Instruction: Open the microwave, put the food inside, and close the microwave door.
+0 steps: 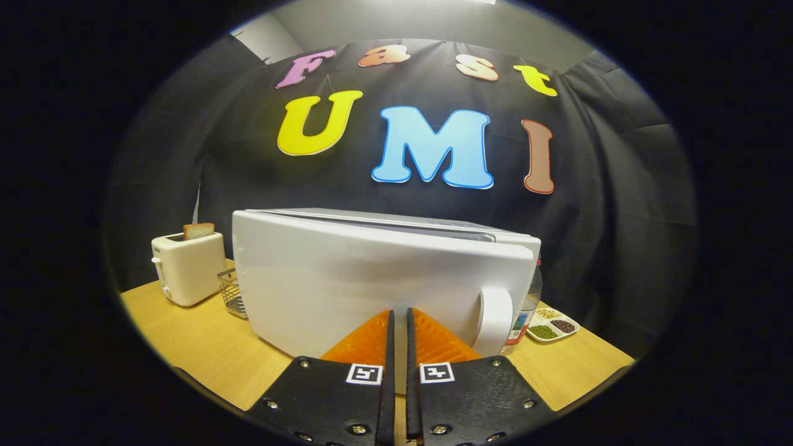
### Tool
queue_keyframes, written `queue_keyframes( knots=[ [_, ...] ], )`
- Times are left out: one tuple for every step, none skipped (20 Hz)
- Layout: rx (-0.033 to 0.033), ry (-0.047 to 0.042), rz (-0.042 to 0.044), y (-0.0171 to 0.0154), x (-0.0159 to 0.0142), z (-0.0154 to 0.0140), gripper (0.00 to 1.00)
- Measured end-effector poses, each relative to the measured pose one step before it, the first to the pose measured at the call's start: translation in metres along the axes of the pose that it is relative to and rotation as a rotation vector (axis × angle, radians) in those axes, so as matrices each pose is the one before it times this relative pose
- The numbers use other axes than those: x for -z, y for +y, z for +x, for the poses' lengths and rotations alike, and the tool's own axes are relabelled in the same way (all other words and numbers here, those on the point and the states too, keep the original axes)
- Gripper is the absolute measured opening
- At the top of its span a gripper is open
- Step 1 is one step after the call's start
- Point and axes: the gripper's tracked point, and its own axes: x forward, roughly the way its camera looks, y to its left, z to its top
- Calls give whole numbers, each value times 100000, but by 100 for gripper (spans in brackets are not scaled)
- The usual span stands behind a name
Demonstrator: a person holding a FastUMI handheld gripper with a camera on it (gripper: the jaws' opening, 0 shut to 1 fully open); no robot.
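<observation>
We hold the gripper [398, 322] with its fingers pressed nearly together, nothing pinched, tips right at the white microwave [372, 279] door. The microwave stands on the wooden table [186, 334], directly ahead. Its handle [494, 321] runs upright at the door's right end, just right of the tips. We judge the door closed or nearly so; whether the food is inside, we cannot tell. Toaster [188, 266] sits left, a sectioned dish [551, 326] right.

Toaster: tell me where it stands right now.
In the gripper view the toaster stands on the table, left of the microwave, with a wire basket between them; a bread slice sticks out of its top.
</observation>
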Motion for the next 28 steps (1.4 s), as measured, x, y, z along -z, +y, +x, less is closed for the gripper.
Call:
queue_keyframes(
  knots=[
    [983, 1159, 1289, -267, -46, 890, 8],
    [1130, 961, 1389, -168, 26, 902, 8],
    [874, 866, 926, -220, -32, 829, 8],
    [1245, 883, 535, -202, 18, 962, 8],
    [1021, 939, 687, -251, 92, 718, 8],
    [-730, 1739, 1936, 141, 214, 394, 8],
    [855, -1854, 413, 148, -377, 122, 8],
    [1456, -80, -2489, 61, 285, 204, 11],
    [1403, -1558, -2115, 75, -99, -3, 11],
    [1833, -2074, -2689, -92, -181, 720, 14],
    [-362, 4284, 928, -31, 865, 341, 14],
    [1358, -2007, 140, 47, -660, -202, 15],
    [-26, 1666, -555, 4, 374, 165, 14],
    [-1879, 1097, 1359, 177, -316, -554, 14],
    [-2813, 2932, 3224, 402, -130, -602, 13],
    [-1223, 560, 3478, -69, -559, -965, 13],
    [-635, -1014, 1219, -44, -739, -1036, 12],
    [-499, -1790, -654, 151, -855, -1224, 12],
    [-403, -1620, -1698, 331, -734, -1301, 12],
    [-1060, -1016, -1680, 589, -482, -1459, 12],
    [-1175, -344, -775, 563, -432, -1405, 12],
    [-907, -233, -590, 341, -491, -1389, 12],
    [-643, -233, -260, 378, -529, -1227, 12],
    [-268, 154, 216, 290, -598, -1257, 12],
    [-1016, 366, 539, 457, -588, -1278, 12],
    [-724, 199, 730, 468, -626, -1408, 12],
    [-726, -501, 15, 320, -693, -1123, 12],
    [-231, -1201, -725, 379, -835, -1252, 12]
  ],
)
